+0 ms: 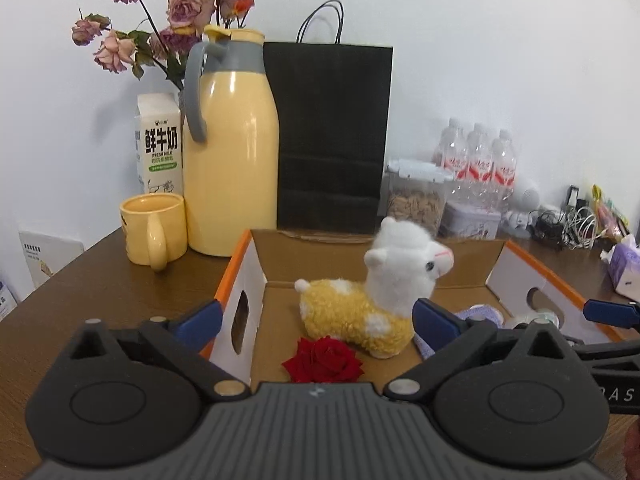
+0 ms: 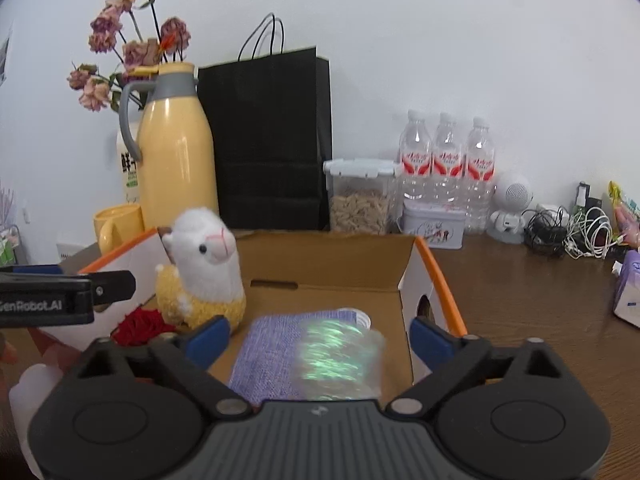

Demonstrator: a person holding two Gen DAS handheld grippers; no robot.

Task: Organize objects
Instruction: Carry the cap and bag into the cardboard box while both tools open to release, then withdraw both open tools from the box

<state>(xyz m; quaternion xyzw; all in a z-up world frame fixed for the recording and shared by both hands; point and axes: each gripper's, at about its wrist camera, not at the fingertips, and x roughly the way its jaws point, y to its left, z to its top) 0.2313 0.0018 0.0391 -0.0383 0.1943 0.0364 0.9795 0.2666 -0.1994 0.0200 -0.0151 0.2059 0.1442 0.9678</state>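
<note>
Both tools gape wide, holding nothing: left tool (image 1: 316, 316) before the alpaca (image 1: 372, 304), right tool (image 2: 320, 338) above the cloth (image 2: 272, 356) (boxed).

even soft daylight, fisheye-bent edges, dark corners, shimmery pouch (image 2: 340, 354) blurred
</note>
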